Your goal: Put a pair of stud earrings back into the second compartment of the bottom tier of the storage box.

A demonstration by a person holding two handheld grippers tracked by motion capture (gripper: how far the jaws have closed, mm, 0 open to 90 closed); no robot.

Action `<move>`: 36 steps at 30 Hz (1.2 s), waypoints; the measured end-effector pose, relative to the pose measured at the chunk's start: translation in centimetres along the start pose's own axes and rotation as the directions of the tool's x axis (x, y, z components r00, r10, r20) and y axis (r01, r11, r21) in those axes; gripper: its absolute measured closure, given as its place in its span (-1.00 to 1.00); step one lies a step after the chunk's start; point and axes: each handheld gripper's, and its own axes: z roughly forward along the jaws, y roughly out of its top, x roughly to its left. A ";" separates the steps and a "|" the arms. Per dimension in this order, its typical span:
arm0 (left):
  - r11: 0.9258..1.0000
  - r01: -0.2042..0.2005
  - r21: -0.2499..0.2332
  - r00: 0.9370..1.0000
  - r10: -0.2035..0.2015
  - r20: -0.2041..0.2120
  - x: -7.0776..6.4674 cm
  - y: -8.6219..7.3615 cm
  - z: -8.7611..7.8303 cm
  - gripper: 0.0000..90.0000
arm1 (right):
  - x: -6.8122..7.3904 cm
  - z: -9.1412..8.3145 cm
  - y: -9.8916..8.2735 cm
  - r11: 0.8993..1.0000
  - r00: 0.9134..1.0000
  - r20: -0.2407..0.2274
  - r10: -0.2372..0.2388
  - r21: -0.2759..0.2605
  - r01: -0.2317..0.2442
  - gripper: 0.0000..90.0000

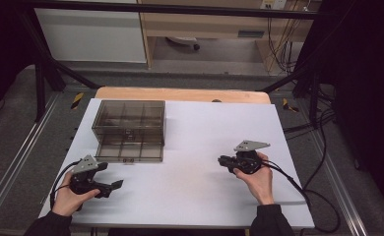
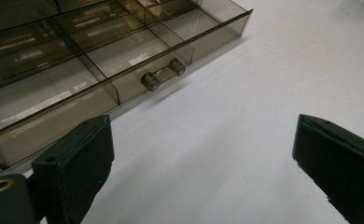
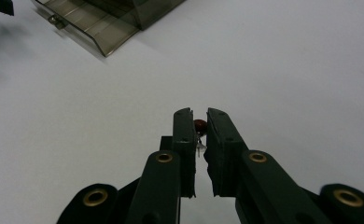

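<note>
My right gripper (image 3: pixel 199 122) is shut on a small dark red part (image 3: pixel 200 125) with thin metal legs, pinched at the very tips of the jaws above the white table. In the high view the right gripper (image 1: pixel 223 161) hovers at the right middle of the table, pointing left. A smoky transparent box (image 1: pixel 128 118) stands at the far left, its compartmented drawer (image 1: pixel 130 151) pulled out toward me. My left gripper (image 1: pixel 110 177) sits near the front left, open with nothing between its jaws (image 2: pixel 203 154). The drawer (image 2: pixel 54 93) and its handle (image 2: pixel 163 73) lie just ahead of it.
The white table sheet (image 1: pixel 200 128) stretches between box and right gripper. A wooden edge (image 1: pixel 180 93) runs along the table's far side. Black frame bars and cables (image 1: pixel 308 187) surround the table. The box's drawer (image 3: pixel 91 28) lies far left in the right gripper view.
</note>
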 end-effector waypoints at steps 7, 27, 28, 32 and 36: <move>1.000 0.000 0.001 1.000 0.000 0.001 0.0 0.0 0.0 -0.89 | 1.9 1.3 1.4 1.000 0.999 -0.028 -0.028 0.000 0.028 0.83; 1.000 -0.003 0.008 1.000 0.003 0.003 0.0 -0.1 0.2 -0.89 | 6.5 6.1 4.8 0.997 0.993 -0.091 -0.070 0.003 0.071 0.84; 1.000 -0.003 0.007 1.000 0.003 0.004 0.0 -0.1 0.2 -0.89 | 6.8 6.4 4.9 0.998 0.993 -0.095 -0.069 0.000 0.070 0.84; 1.000 -0.003 0.006 1.000 0.003 0.004 0.0 0.0 0.1 -0.89 | 7.7 7.3 5.6 0.997 0.991 -0.109 -0.078 0.001 0.078 0.84; 1.000 -0.003 0.008 1.000 0.003 0.005 0.0 -0.1 0.2 -0.89 | 8.4 8.3 6.1 0.997 0.990 -0.120 -0.077 -0.003 0.077 0.84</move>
